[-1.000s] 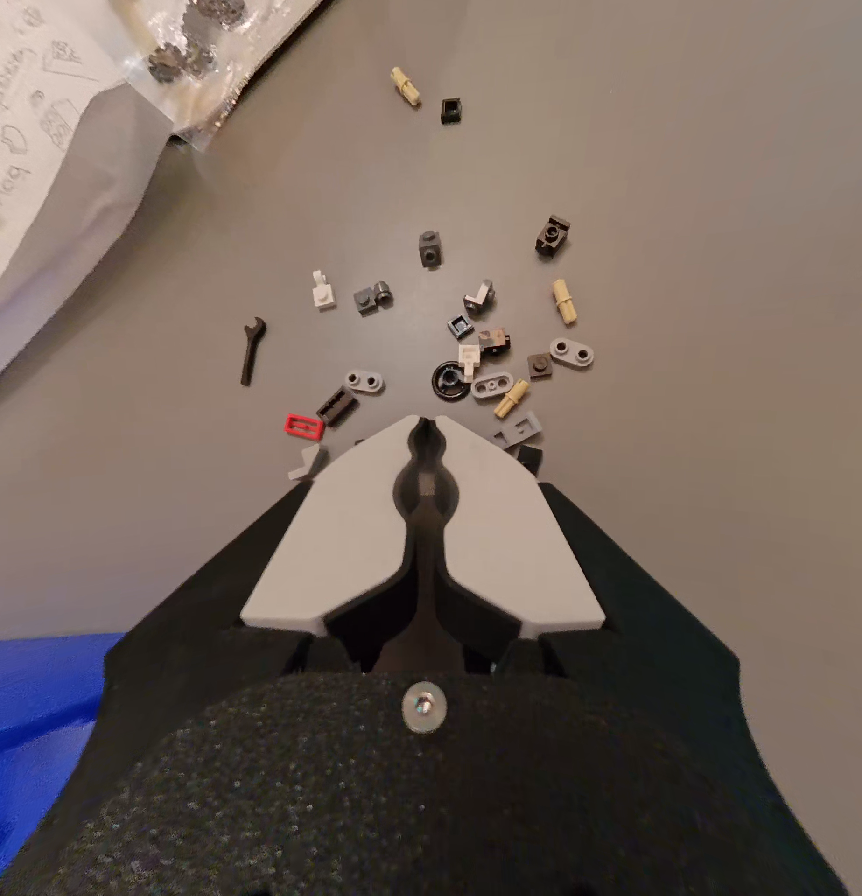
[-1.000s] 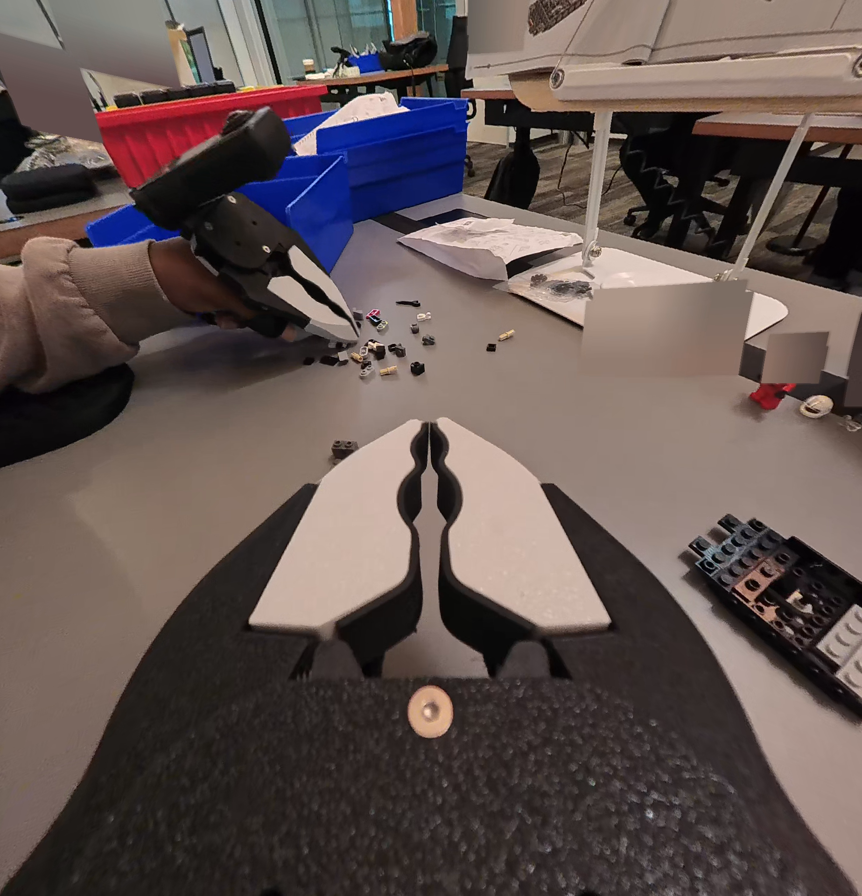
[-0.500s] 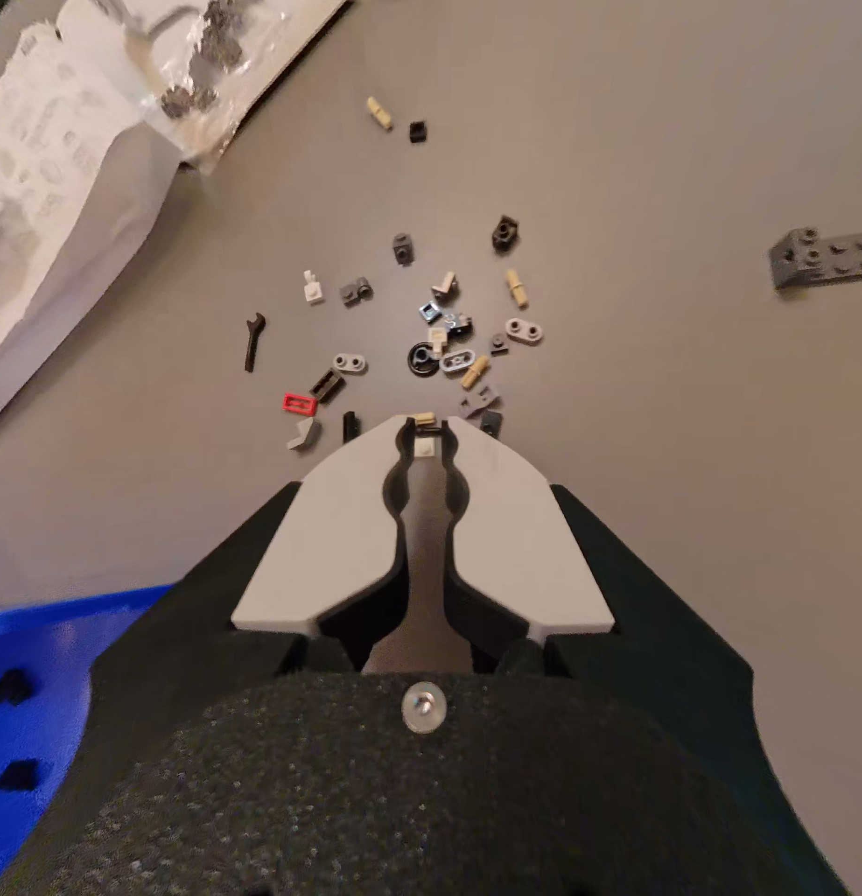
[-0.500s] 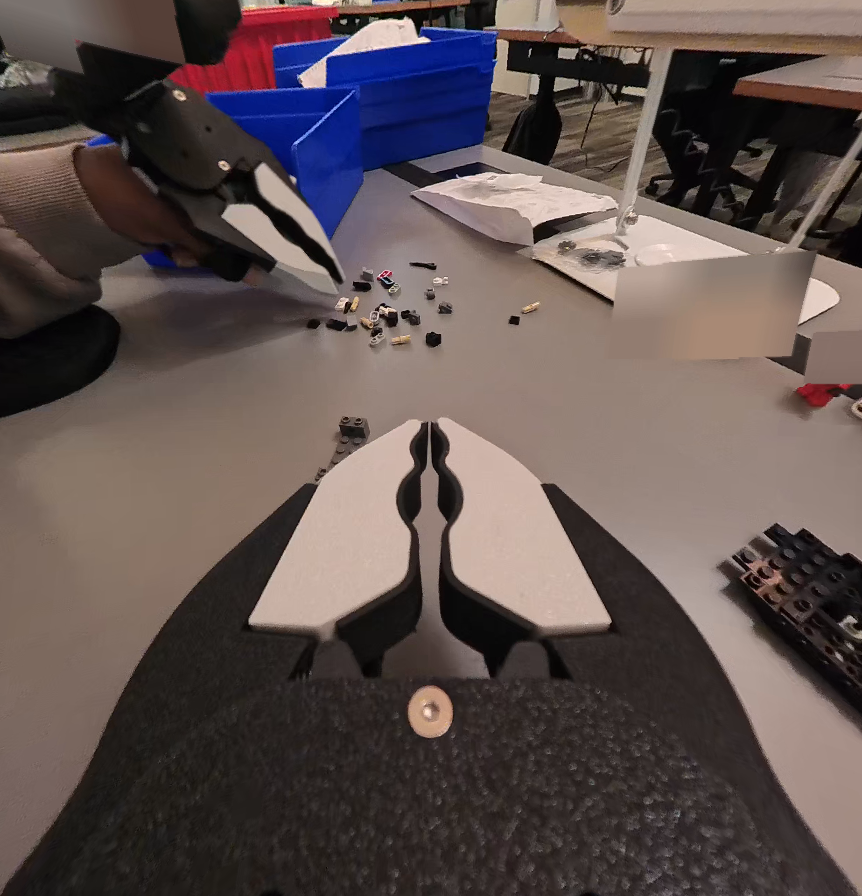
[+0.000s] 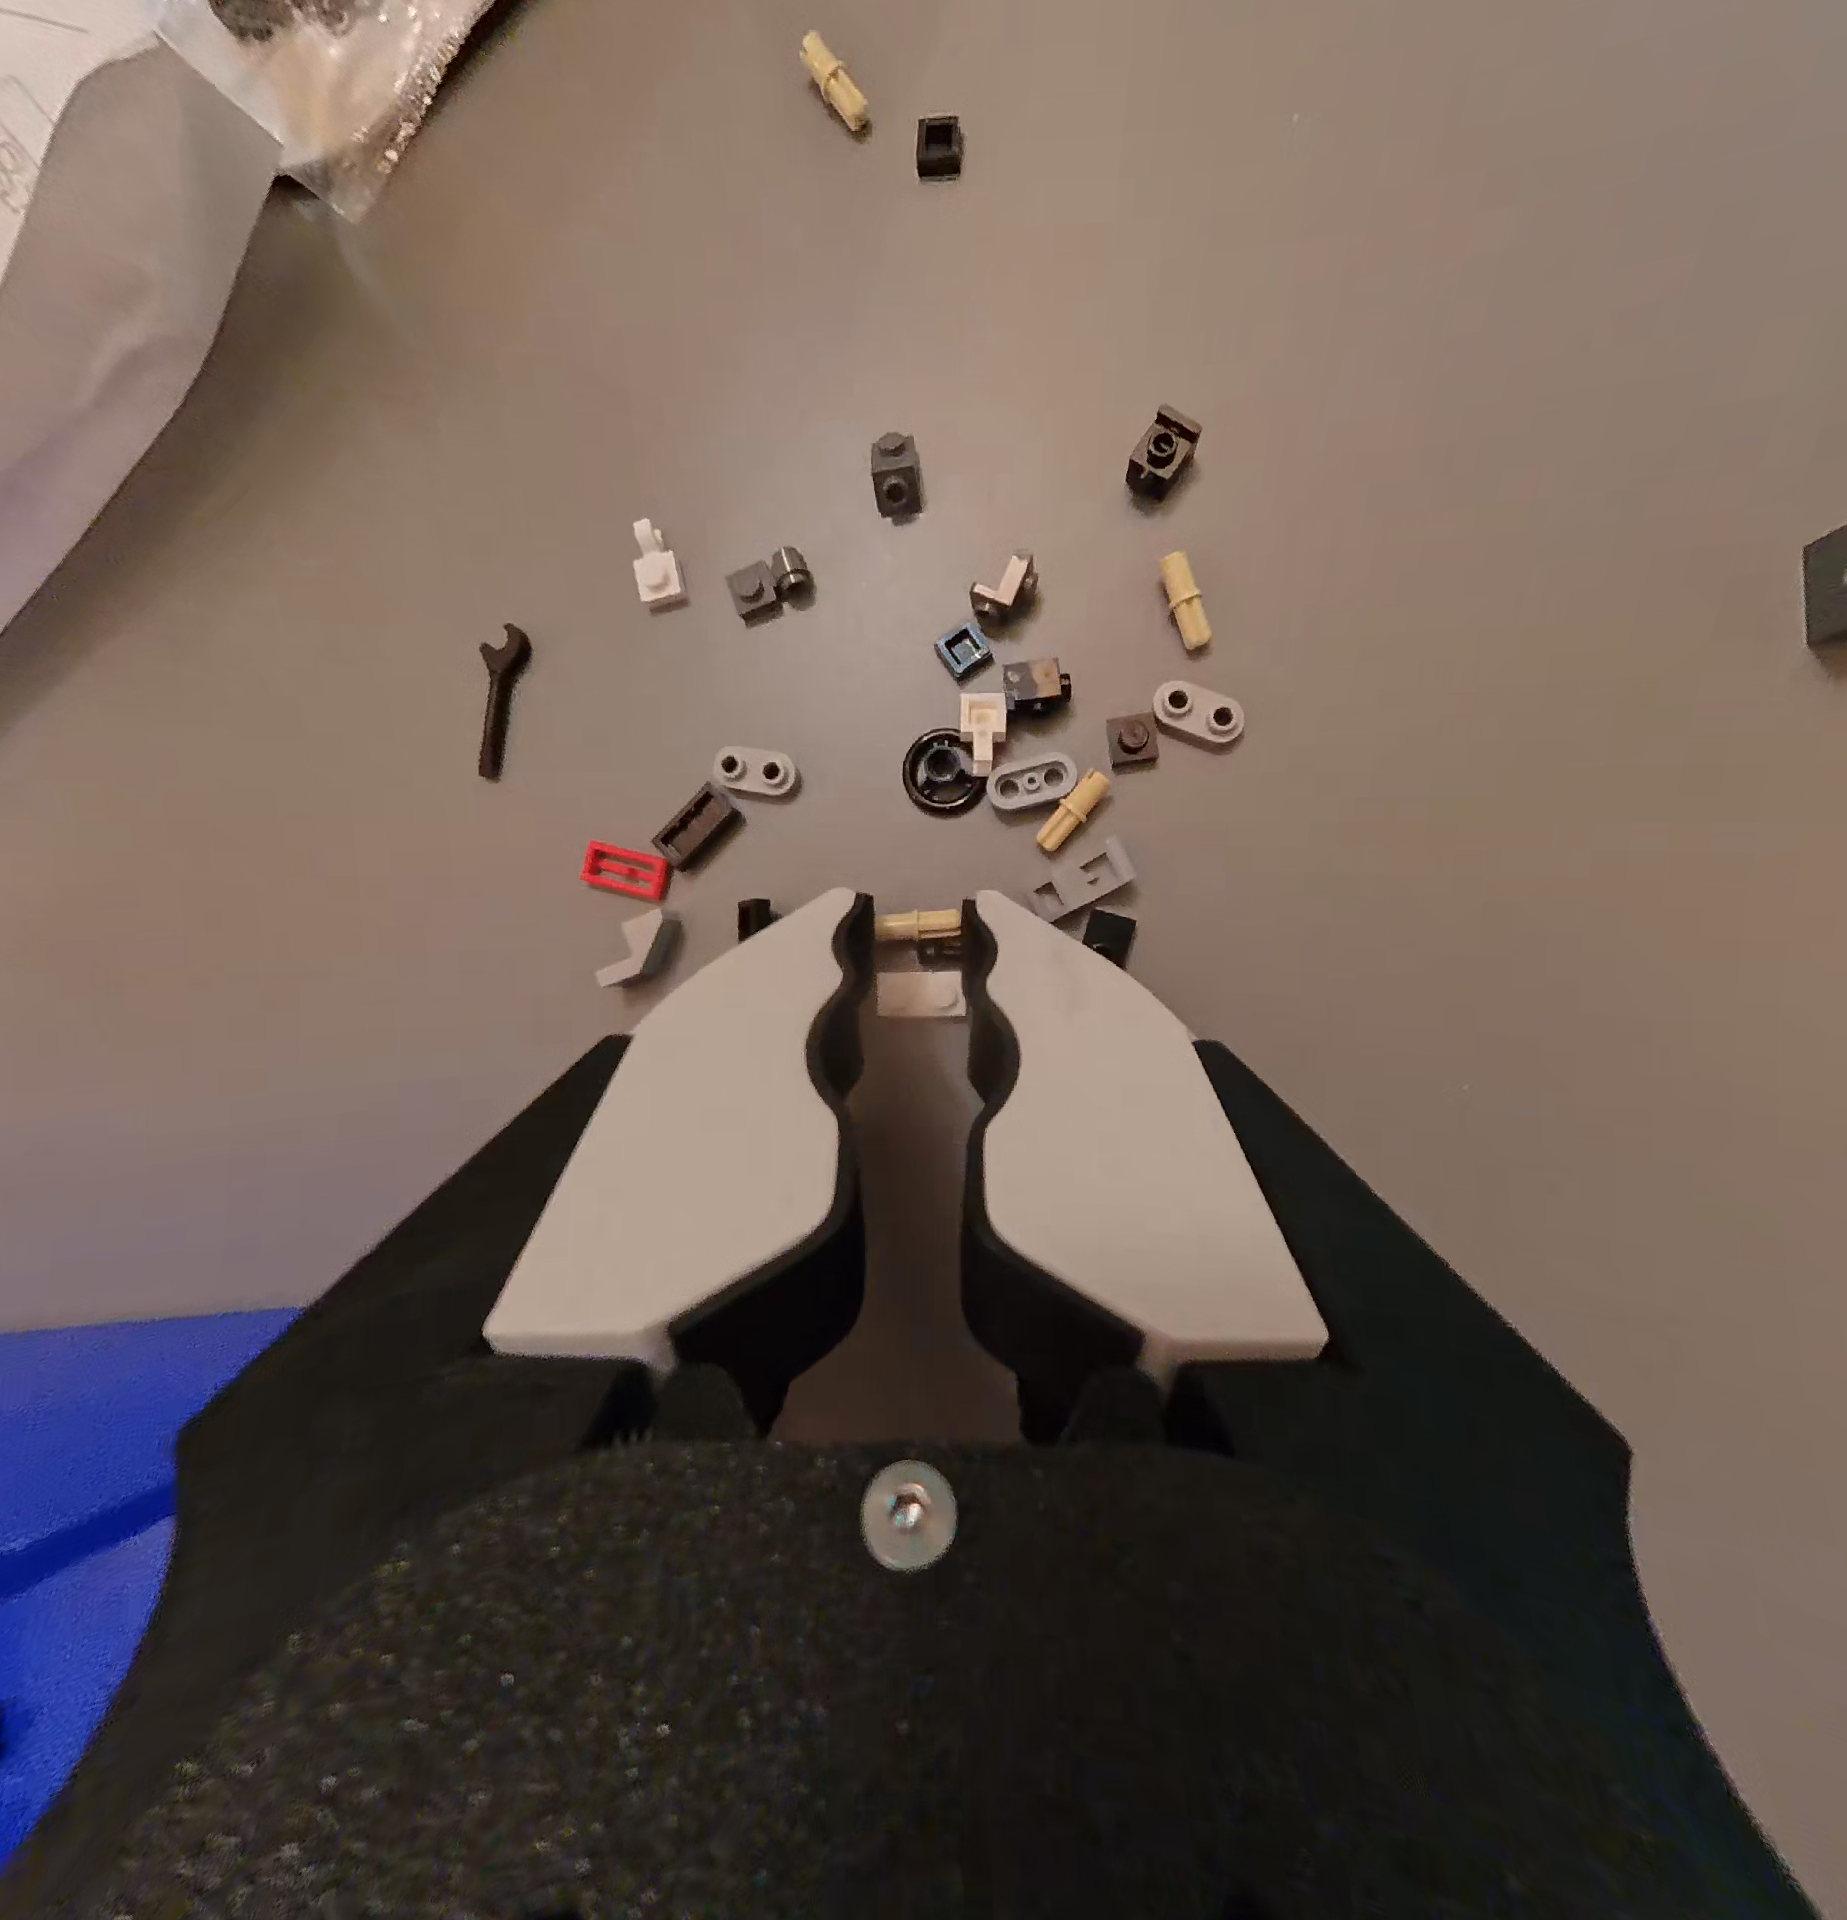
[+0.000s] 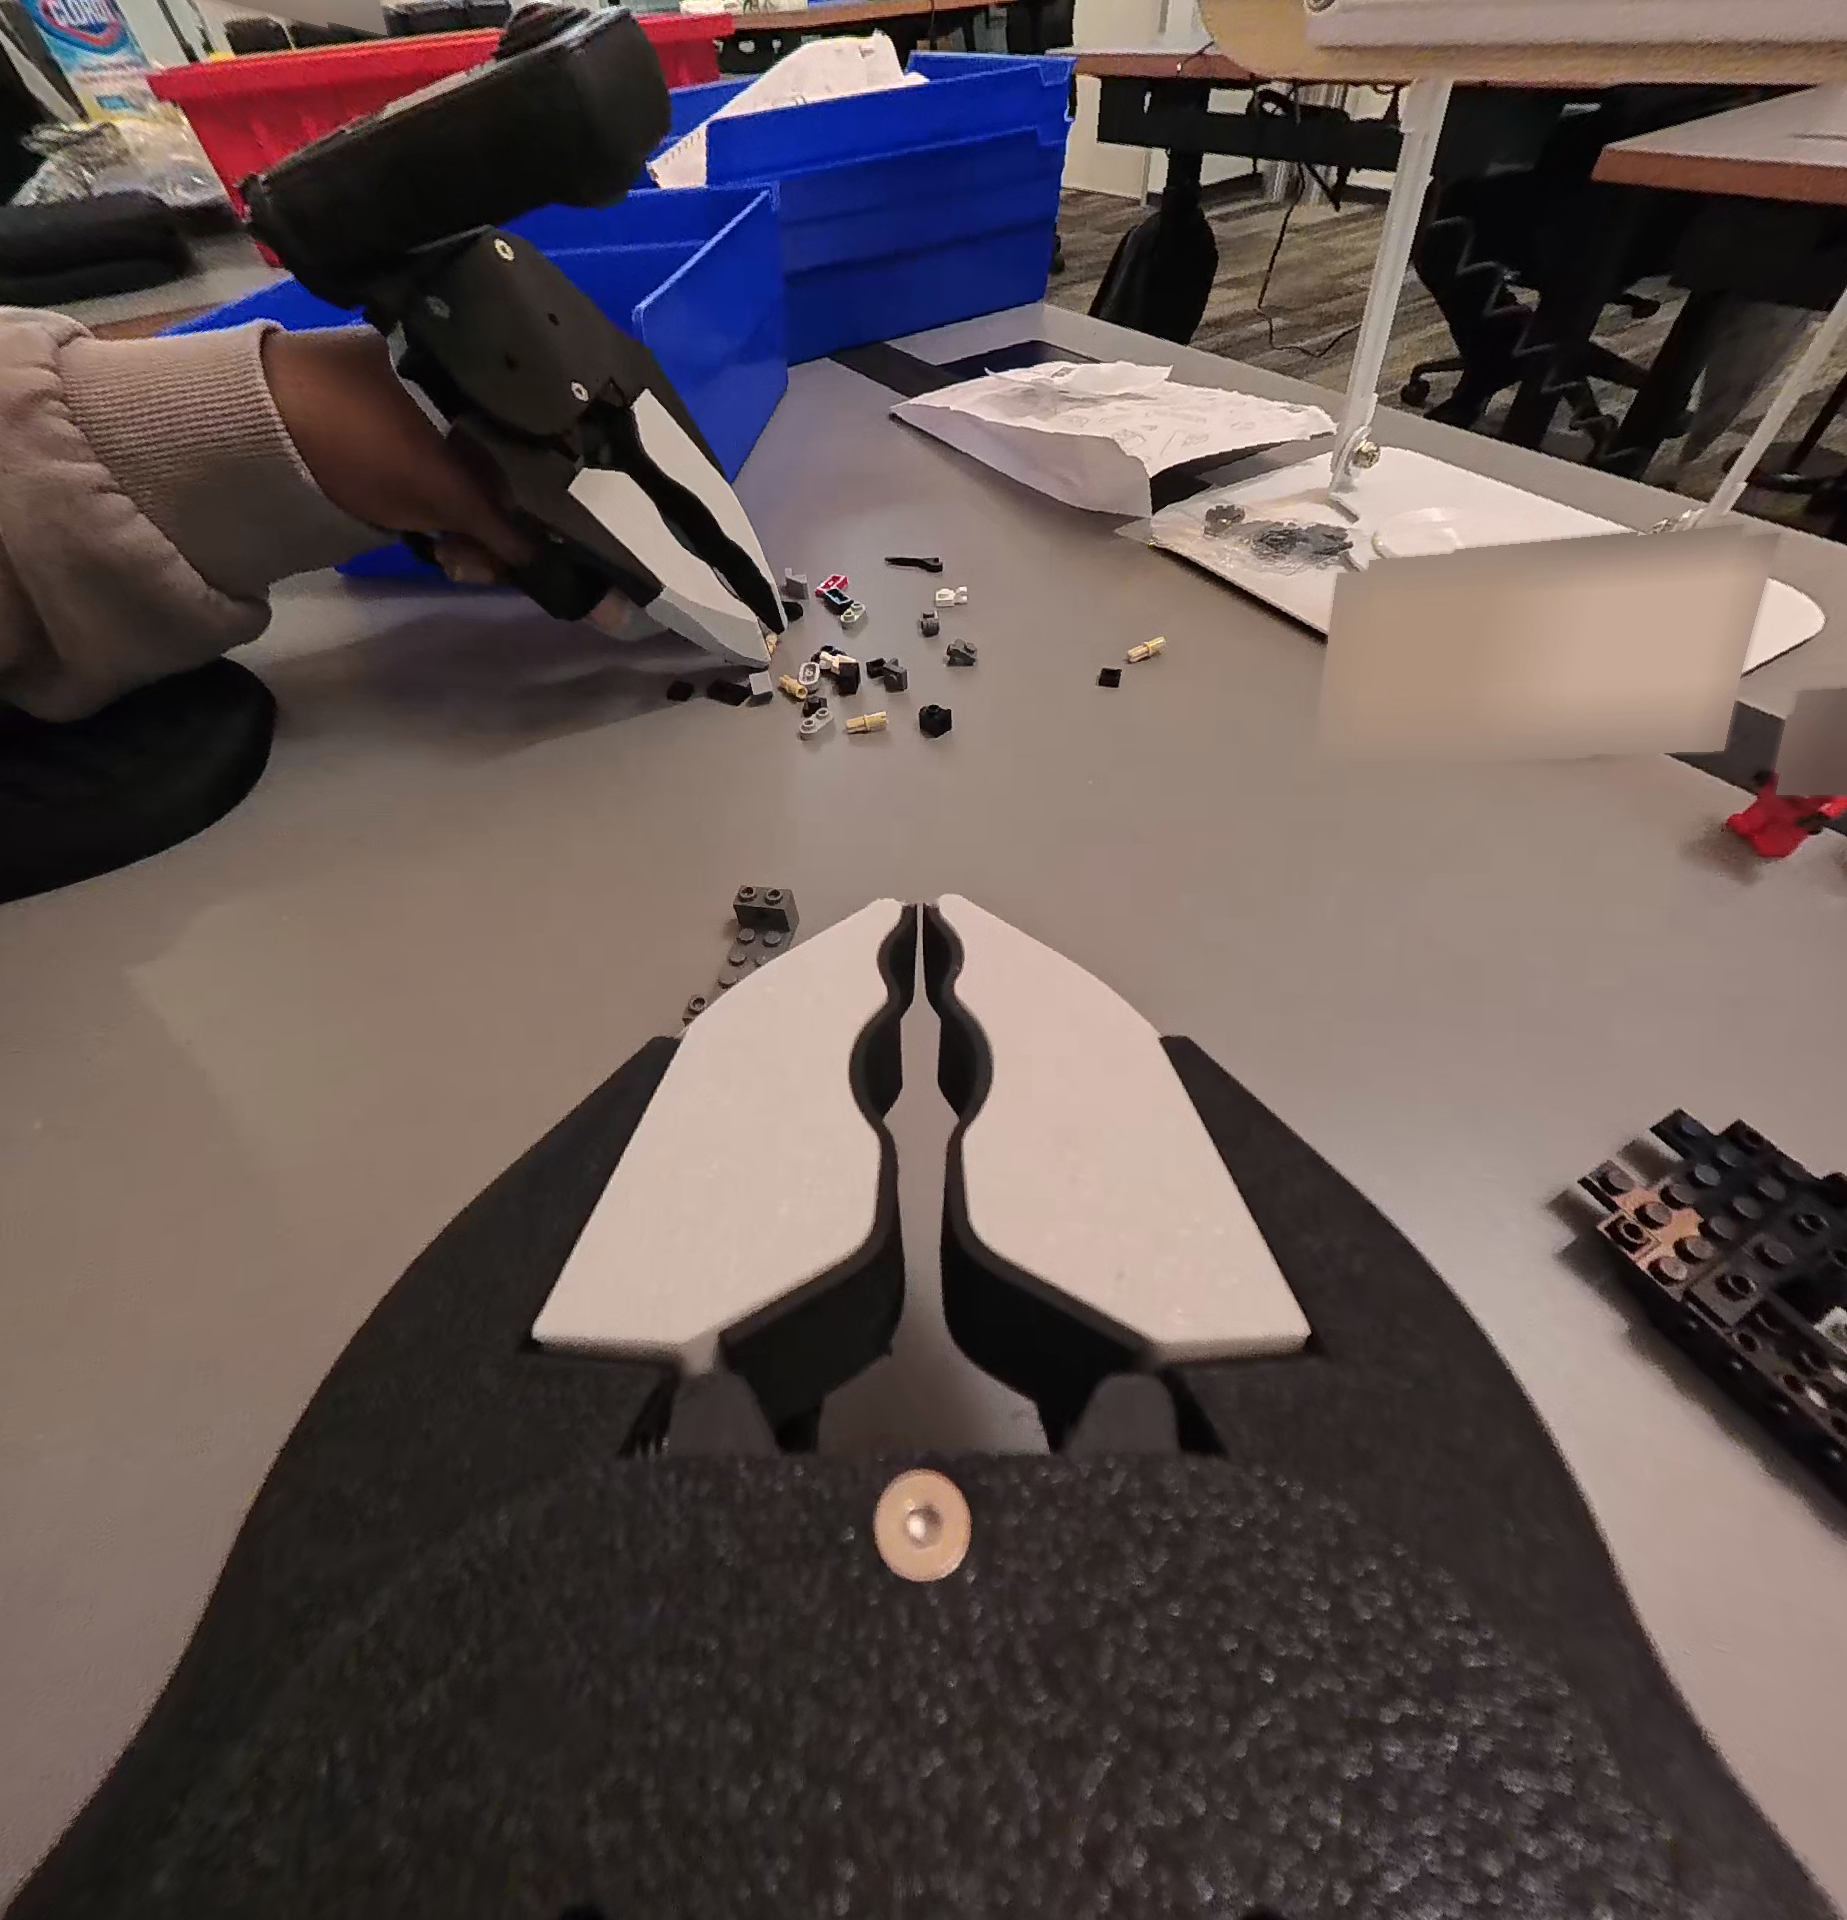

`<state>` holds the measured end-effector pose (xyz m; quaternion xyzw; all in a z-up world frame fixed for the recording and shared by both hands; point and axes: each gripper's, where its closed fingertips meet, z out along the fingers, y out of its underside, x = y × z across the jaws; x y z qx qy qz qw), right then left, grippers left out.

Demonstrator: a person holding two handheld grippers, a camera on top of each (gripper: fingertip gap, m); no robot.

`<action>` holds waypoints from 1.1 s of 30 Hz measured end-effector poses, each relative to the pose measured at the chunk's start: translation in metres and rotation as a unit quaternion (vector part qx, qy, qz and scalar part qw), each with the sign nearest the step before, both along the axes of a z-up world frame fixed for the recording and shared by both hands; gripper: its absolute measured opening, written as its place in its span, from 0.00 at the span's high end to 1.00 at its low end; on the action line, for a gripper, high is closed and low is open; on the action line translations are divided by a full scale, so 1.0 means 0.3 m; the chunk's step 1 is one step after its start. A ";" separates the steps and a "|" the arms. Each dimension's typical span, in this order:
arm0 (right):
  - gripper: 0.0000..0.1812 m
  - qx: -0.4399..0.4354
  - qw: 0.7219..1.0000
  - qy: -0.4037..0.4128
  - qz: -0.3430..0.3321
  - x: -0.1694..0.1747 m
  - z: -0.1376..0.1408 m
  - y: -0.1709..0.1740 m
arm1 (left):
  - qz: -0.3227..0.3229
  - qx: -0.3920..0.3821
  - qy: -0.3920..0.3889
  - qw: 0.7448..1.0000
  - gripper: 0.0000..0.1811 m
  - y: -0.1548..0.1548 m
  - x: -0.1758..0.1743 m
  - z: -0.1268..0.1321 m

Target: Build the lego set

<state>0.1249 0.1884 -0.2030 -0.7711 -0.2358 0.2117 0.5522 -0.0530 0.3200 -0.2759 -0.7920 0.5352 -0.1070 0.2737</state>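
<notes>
Blue storage bins (image 6: pixel 877 197) and a red bin (image 6: pixel 306 104) fill the upper left of the right wrist frame, a white lamp stand (image 6: pixel 1386 312) rises at upper right, and office chairs (image 6: pixel 1501 291) stand beyond it.

A grey tabletop (image 6: pixel 1262 883) carries blue bins (image 6: pixel 898 156) and a red bin (image 6: pixel 306 94) at its far edge. Beyond stand wooden desks (image 6: pixel 1729 156), office chairs (image 6: pixel 1501 281) and patterned carpet (image 6: pixel 1262 270).

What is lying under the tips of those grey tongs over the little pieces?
Between the left tongs lies a small tan peg, with a pale grey square plate just behind. A black piece is half hidden by one finger.
</notes>
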 end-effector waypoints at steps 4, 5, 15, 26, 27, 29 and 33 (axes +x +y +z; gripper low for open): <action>1.00 0.002 1.000 0.002 -0.002 0.004 0.003 0.000 | -0.003 0.006 -0.005 1.000 0.92 0.001 0.001 0.003; 1.00 0.003 1.000 0.002 -0.003 0.004 0.004 0.000 | -0.007 0.013 -0.012 1.000 0.92 0.000 0.006 0.012; 0.94 -0.005 0.982 -0.136 0.132 -0.183 -0.056 0.137 | -0.182 -0.052 -0.087 0.978 0.92 -0.370 0.153 0.060; 0.88 -0.019 0.881 -0.293 0.371 -0.369 -0.191 0.358 | -0.235 -0.093 -0.143 0.957 0.85 -0.442 0.132 0.083; 0.89 -0.021 0.871 -0.296 0.391 -0.380 -0.190 0.360 | -0.229 -0.089 -0.147 0.958 0.85 -0.430 0.126 0.088; 0.89 -0.036 0.849 -0.318 0.420 -0.390 -0.206 0.365 | -0.220 -0.083 -0.149 0.960 0.86 -0.410 0.114 0.091; 0.97 -0.068 0.819 -0.337 0.458 -0.393 -0.245 0.354 | -0.213 -0.076 -0.151 0.962 0.87 -0.395 0.106 0.088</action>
